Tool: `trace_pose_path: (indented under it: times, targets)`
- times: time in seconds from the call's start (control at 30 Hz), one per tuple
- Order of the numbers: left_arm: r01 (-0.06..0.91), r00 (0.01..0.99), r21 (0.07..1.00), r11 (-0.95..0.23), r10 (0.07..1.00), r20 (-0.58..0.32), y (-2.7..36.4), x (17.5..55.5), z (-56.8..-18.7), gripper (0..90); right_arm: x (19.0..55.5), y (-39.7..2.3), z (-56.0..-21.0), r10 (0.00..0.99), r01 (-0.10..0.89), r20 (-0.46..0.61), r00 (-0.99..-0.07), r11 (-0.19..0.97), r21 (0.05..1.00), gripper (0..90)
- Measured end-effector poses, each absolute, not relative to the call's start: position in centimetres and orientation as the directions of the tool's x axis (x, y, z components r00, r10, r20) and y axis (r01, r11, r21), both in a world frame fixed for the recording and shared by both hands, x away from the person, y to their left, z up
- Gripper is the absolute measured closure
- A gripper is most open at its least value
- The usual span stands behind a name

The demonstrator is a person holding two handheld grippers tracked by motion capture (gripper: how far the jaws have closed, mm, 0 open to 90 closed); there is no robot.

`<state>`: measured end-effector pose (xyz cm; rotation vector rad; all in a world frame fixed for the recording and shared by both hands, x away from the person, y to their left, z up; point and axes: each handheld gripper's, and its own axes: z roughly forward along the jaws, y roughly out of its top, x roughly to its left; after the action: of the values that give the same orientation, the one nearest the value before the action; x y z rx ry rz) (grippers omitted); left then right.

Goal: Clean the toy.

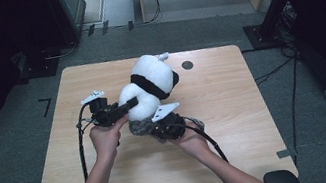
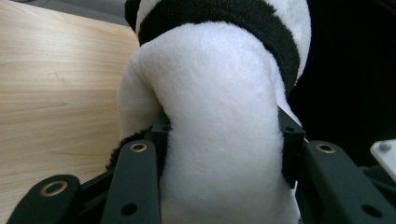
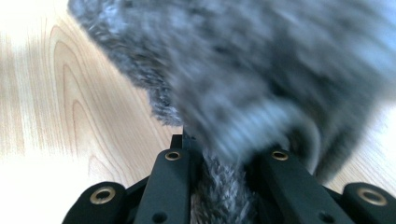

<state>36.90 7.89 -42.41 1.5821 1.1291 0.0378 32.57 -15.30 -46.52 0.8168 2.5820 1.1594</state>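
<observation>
From above, the plush panda (image 1: 150, 86) lies near the middle of the table (image 1: 235, 109), the left gripper (image 1: 125, 107) clamped on its white body. The left gripper view catches the black band across the fur. The right gripper (image 1: 157, 128) pinches a grey fuzzy cloth (image 3: 261, 79), blurred in its own view, just below the panda.

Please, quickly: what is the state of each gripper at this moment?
Left gripper: closed on the white body of the panda plush toy.
Right gripper: closed on the grey furry fabric.
</observation>
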Motion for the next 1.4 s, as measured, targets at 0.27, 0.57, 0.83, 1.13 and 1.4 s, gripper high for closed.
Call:
trace_pose_path:
  times: [0.27,0.57,0.83,1.13,1.4]
  targets:
    - [0.618,0.525,0.78,0.095,0.69,-0.499,8.8,37.1,-42.7,55.9,33.7,-17.7,-46.2,0.625,0.456,0.054,-0.779,0.504,0.733,79.5]
    - [0.599,0.522,0.799,0.054,0.731,-0.44,9.4,37.3,-42.9,55.8,34.1,-20.4,-45.2,0.658,0.489,0.09,-0.747,0.453,0.745,79.3]
    - [0.596,0.494,0.801,0.053,0.763,-0.418,10.9,37.9,-43.3,55.8,34.3,-22.9,-44.1,0.695,0.499,0.114,-0.71,0.384,0.777,79.0]
    - [0.59,0.452,0.806,0.048,0.808,-0.379,13.0,38.7,-43.8,55.7,34.6,-25.8,-43.2,0.745,0.516,0.125,-0.656,0.321,0.794,78.7]
    - [0.61,0.438,0.792,0.026,0.822,-0.364,14.5,39.3,-44.2,55.3,35.6,-27.8,-43.9,0.782,0.551,0.156,-0.603,0.267,0.791,78.2]
